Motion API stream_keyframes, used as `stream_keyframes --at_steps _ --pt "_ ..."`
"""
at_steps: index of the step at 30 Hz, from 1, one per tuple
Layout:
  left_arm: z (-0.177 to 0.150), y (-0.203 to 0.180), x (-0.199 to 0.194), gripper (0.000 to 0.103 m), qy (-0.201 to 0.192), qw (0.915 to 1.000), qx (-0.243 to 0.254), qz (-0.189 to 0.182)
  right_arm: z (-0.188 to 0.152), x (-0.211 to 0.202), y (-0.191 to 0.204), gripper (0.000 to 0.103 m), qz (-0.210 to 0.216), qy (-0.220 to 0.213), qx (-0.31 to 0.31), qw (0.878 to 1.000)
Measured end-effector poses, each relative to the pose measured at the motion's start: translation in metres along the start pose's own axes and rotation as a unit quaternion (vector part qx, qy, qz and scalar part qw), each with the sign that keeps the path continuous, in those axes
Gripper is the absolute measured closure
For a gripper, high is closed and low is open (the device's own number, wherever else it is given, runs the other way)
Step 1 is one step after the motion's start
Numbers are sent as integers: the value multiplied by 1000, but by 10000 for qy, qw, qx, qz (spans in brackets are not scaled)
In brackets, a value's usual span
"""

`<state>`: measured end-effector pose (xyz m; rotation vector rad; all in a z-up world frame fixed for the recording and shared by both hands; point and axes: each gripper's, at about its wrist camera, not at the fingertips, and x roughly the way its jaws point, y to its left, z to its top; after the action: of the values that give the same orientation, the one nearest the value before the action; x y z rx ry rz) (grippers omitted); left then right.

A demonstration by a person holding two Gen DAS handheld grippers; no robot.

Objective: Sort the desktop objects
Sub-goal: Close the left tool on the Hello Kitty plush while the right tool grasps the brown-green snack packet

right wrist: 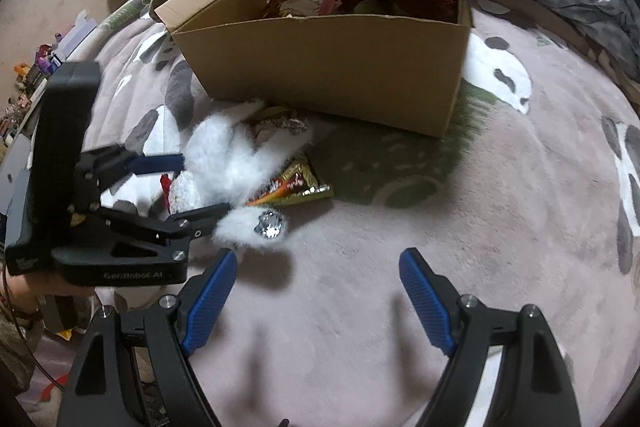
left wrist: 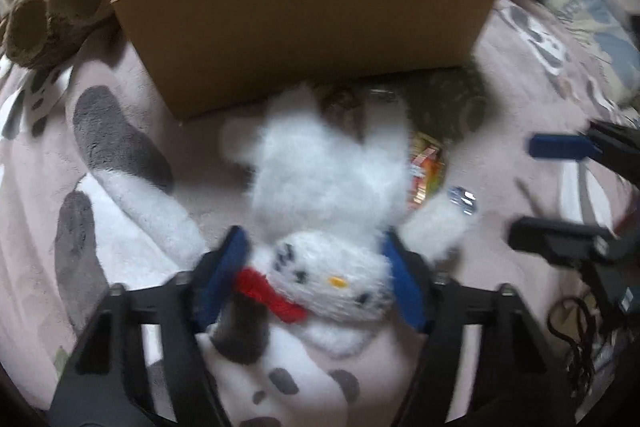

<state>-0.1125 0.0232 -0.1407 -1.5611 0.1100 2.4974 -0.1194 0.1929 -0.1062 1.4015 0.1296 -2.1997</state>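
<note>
Left wrist view: left gripper closed in on the head of a white plush toy, blue pads against both sides of the knitted face, red bow at 9 o'clock of it. Toy lying on the pink blanket, body stretching toward 12 o'clock, up to the cardboard box. Snack packet tucked under the toy at 3 o'clock, small shiny gem just beyond. Right gripper showing at 3 o'clock, well clear of the toy.

Right wrist view: right gripper spread wide, nothing between the pads, hovering over bare blanket. Left gripper seen from the side at 9 o'clock, clamped on the toy's head. Box at 12 o'clock, already stuffed with bags and packets.

Handling, as a judgement: very light, soft, squashy, not fragile; fluffy pile likely slippery under the pads, limbs floppy and sure to dangle. Head firmer and rounder than the body, so a sound place to grip; squeeze deep into the stuffing rather than only the fur.
</note>
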Motion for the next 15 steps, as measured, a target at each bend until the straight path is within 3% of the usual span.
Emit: stream_keyframes --at_steps 3,9,15 --pt "-5 -7 -10 60 -140 9993 329 93 6 5 1 19 86 15 -19 10000" --pt "-15 12 -18 63 1 9997 215 -130 17 15 6 19 215 26 -99 9997" --pt "-29 36 -28 63 12 9990 95 429 30 32 23 19 190 108 -421 9989"
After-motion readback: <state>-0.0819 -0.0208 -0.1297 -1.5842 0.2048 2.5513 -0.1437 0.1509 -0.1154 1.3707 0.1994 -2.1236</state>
